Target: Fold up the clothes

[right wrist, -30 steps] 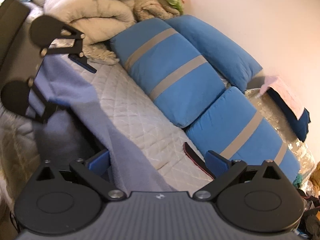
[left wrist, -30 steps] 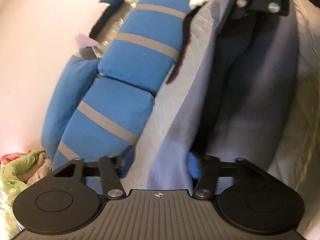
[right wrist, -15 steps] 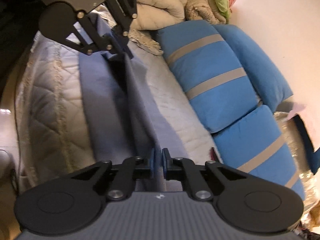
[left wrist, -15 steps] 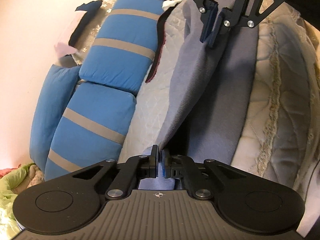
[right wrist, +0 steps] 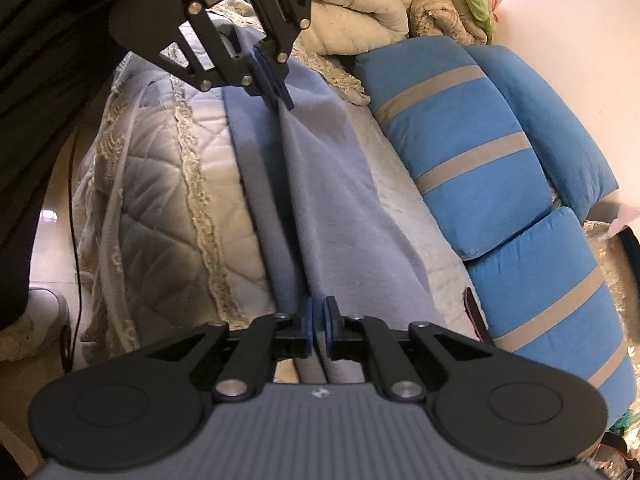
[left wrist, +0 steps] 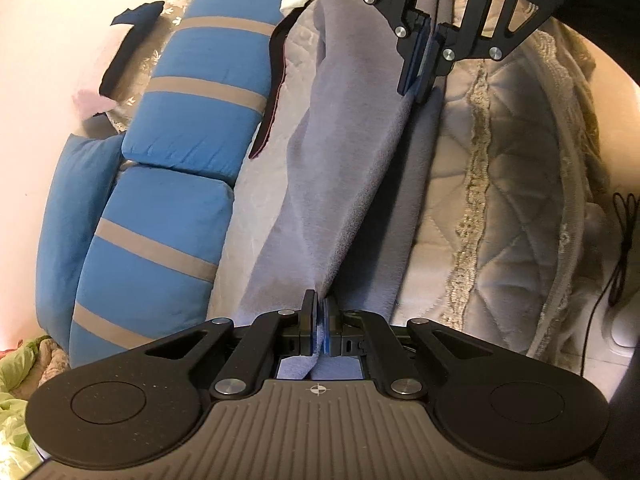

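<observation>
A grey-blue fleece garment (left wrist: 340, 152) lies along the quilted sofa cover, and one edge of it is lifted into a taut ridge between my two grippers. In the left wrist view my left gripper (left wrist: 319, 322) is shut on the near end of that edge, while the right gripper (left wrist: 424, 76) pinches the far end. Seen from the right wrist, the garment (right wrist: 340, 184) runs away from my right gripper (right wrist: 319, 328), whose jaws are closing with the cloth pressed between the blue pads. The left gripper (right wrist: 274, 80) holds the other end at the top.
Blue cushions with grey stripes (left wrist: 192, 112) (right wrist: 460, 140) line the sofa back. The cream quilted cover (left wrist: 500, 200) hangs over the front edge. Piled bedding (right wrist: 360, 4) sits at one end; a dark strap (left wrist: 276, 80) lies by the cushions. A black cable (left wrist: 620, 248) hangs near the floor.
Both grippers went from open to shut on the garment's edge. They have swung to face each other, and the edge now stretches taut between them.
</observation>
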`<state>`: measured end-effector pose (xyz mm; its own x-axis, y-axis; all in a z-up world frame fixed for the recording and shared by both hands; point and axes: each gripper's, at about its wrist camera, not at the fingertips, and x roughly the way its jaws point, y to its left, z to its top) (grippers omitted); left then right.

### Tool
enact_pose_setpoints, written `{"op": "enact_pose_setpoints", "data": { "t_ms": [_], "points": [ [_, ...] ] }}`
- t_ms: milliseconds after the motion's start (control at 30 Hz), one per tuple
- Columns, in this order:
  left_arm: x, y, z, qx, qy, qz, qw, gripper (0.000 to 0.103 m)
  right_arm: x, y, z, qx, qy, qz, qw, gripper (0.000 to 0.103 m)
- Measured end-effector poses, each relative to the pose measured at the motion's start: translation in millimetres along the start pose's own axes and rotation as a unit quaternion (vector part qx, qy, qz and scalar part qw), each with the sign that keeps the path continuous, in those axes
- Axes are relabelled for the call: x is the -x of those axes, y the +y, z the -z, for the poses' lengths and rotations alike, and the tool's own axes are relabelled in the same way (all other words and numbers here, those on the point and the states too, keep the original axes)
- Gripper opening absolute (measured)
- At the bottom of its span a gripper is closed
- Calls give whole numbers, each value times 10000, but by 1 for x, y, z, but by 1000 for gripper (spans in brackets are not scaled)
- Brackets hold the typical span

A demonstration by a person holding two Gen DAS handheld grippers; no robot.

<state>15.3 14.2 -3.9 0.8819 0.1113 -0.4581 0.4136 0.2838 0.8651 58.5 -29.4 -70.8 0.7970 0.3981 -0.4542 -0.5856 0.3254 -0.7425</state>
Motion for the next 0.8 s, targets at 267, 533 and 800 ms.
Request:
{"op": "enact_pose_setpoints", "data": {
  "t_ms": [267,533,800],
  "points": [
    [-2,-4,5,-15,75,96,9999,2,9,-3,-3,-197,9,-52,9998,0],
    [-2,-9,4,-43,122,226,9997,2,13,0,-3,-84,84,-181,9998,0],
    [-9,-16,5,-17,188,295,9994,2,13,4,-2,-26,51,-196,9998,28]
  ]
}}
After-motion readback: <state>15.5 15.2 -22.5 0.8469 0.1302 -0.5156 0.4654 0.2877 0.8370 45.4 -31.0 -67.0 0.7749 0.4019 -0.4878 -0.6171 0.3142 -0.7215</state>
